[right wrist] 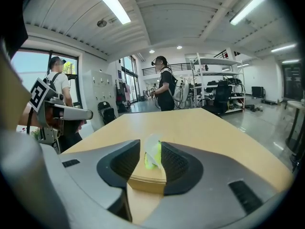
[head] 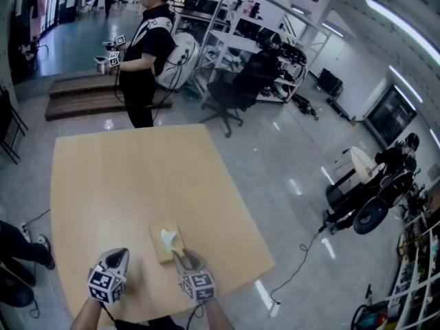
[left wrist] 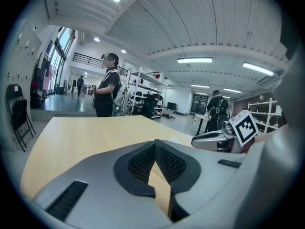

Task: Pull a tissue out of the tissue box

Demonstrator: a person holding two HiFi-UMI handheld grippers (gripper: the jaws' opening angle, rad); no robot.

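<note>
Jaws, right: on the right gripper (right wrist: 151,148) they are standing apart, the pads not pressing on anything.
Tissue: the tissue (right wrist: 153,155) is poking upright between those jaws and leaning toward the right-hand pad. Whether it is touching that pad I cannot tell.
Tissue box: the tissue box (right wrist: 147,179) is lying flat just under the jaw tips, on the near part of the surface.
Jaws, left: on the left gripper (left wrist: 155,143) they are meeting at the tips and holding nothing. This gripper is hovering to the left of the box, near it but apart.
Step in hand: the pinch is looking like the next move. Closing low on the tissue, near the slot, then drawing straight up is probably the best way, since the light box may be lifting with it. The free left gripper could be pressing the box down.
Edges: the surface (head: 124,177) is lying bare beyond the box, and its near edge is running close under both grippers.
Open room: nothing is crowding the space above. A person (head: 148,53) and an office chair (head: 237,91) are standing well beyond the far edge.
</note>
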